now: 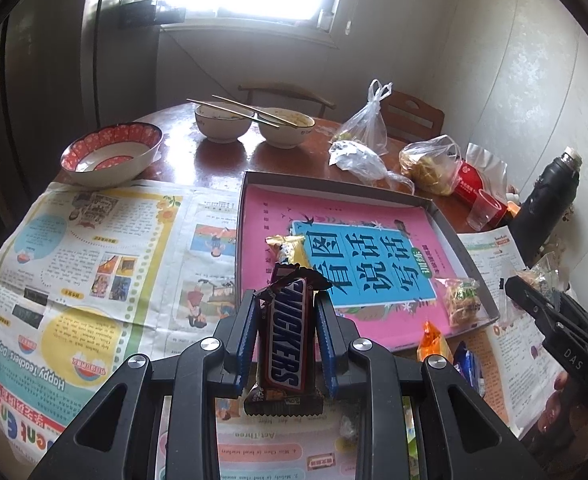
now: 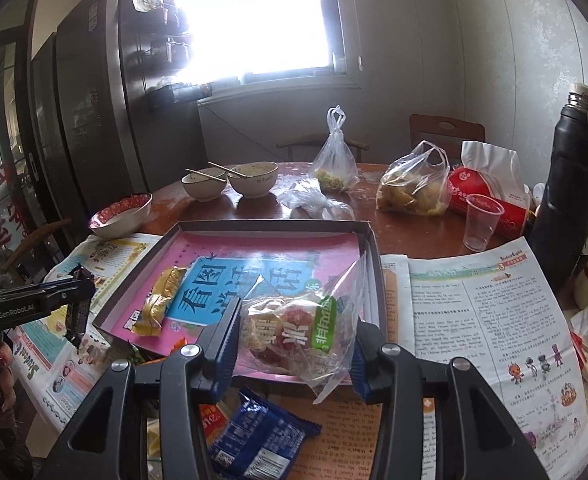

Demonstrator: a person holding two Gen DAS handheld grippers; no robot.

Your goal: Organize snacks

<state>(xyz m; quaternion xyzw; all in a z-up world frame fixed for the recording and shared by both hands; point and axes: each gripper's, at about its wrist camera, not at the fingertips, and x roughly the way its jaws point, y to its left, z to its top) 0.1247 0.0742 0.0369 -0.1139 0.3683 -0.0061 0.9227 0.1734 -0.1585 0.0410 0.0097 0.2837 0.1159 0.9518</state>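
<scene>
My left gripper (image 1: pixel 286 300) is shut on a brown Snickers bar (image 1: pixel 288 336), held upright above the newspaper; in the right wrist view it shows at the left edge (image 2: pixel 80 296). My right gripper (image 2: pixel 296 320) is shut on a clear bag of rice snacks (image 2: pixel 298 328), held over the near edge of the shallow box tray (image 2: pixel 274 226). The tray (image 1: pixel 334 182) is lined with a pink book. In it lie a yellow packet (image 1: pixel 288 246) (image 2: pixel 160 300) and a clear packet (image 1: pixel 460 300). A blue packet (image 2: pixel 254 432) and an orange one (image 1: pixel 432 340) lie on the table in front of the tray.
Newspapers (image 1: pixel 94 260) cover the near table. Behind the tray stand a red-rimmed bowl (image 1: pixel 112 154), two bowls with chopsticks (image 1: pixel 254 124), plastic food bags (image 2: pixel 414 184), a red tissue pack (image 2: pixel 490 196), a plastic cup (image 2: pixel 482 220) and a black flask (image 2: pixel 570 184).
</scene>
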